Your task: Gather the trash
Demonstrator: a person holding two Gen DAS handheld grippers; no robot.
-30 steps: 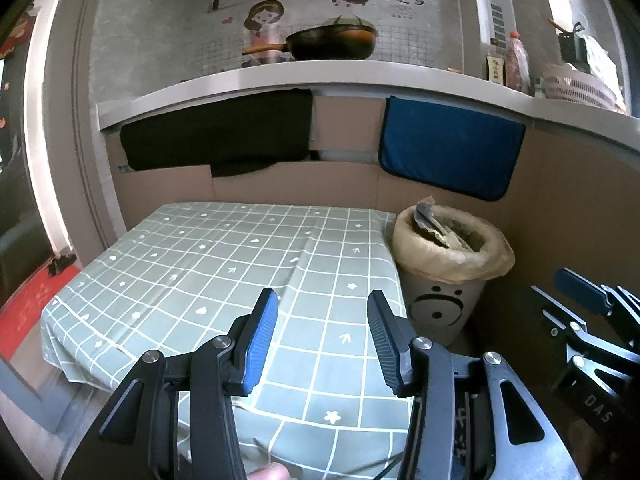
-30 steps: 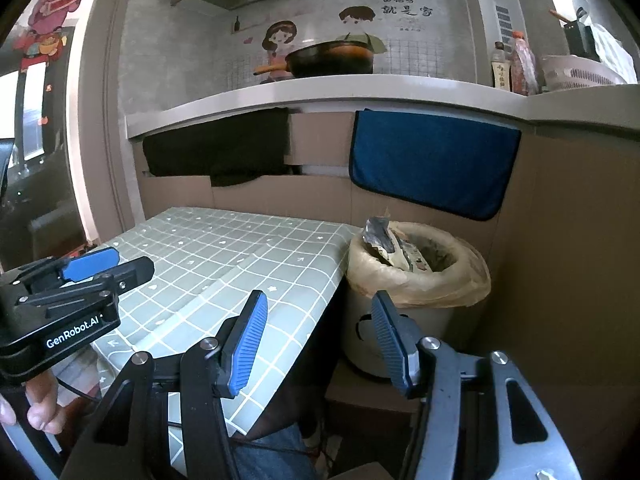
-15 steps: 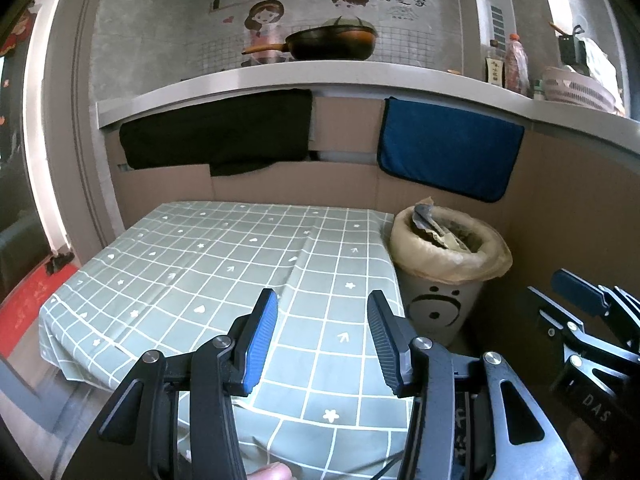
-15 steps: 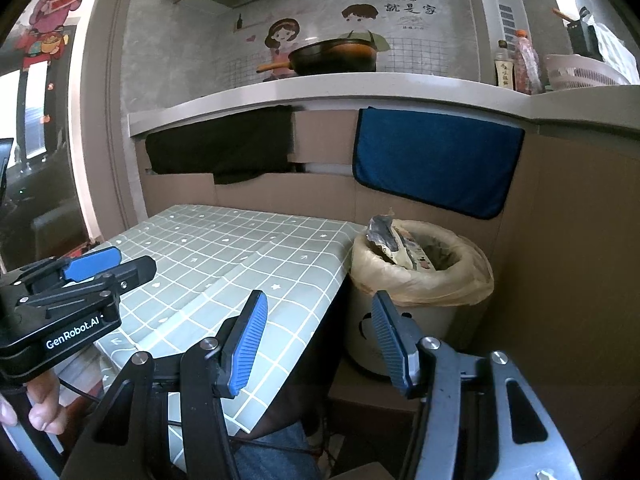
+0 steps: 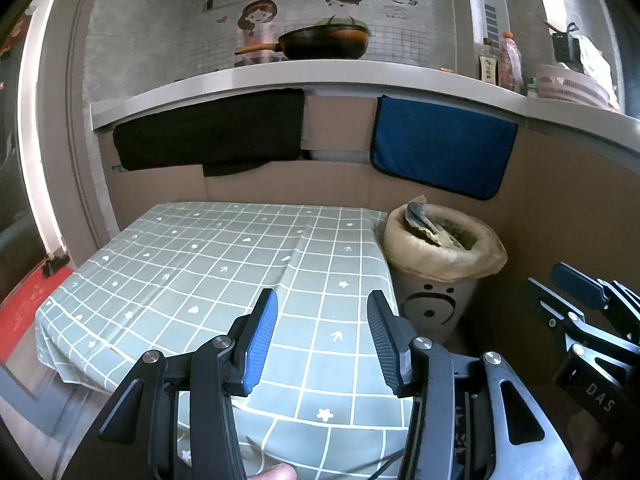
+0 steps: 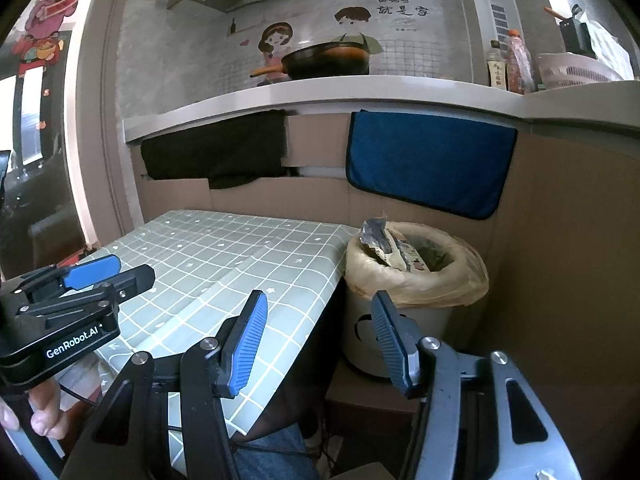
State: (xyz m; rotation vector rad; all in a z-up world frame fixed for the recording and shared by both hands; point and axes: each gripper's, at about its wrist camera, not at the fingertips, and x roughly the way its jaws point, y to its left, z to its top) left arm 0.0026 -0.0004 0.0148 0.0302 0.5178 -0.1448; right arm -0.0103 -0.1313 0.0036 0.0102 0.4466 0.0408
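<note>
Our left gripper (image 5: 322, 336) has its fingers (image 5: 260, 340) spread wide apart, and there is nothing between them. It hangs over the near edge of the tabletop (image 5: 208, 264), which wears a green cloth with white squares. Our right gripper (image 6: 318, 338) has its fingers (image 6: 246, 344) spread wide too, with nothing in them. It hangs past the right edge of the tabletop, in front of the trash bin (image 6: 380, 336).

The white trash bin (image 5: 434, 304) has a face drawn on it and stands just beside the tabletop, on the right. A tan bag (image 6: 420, 284) lines it, and the trash (image 6: 384, 242) lies inside, poking up above the rim.

Behind it a blue towel (image 5: 440, 148) and a black cloth (image 5: 208, 132) hang from a shelf (image 5: 320, 74). A pan (image 5: 320, 42) sits on the shelf.
</note>
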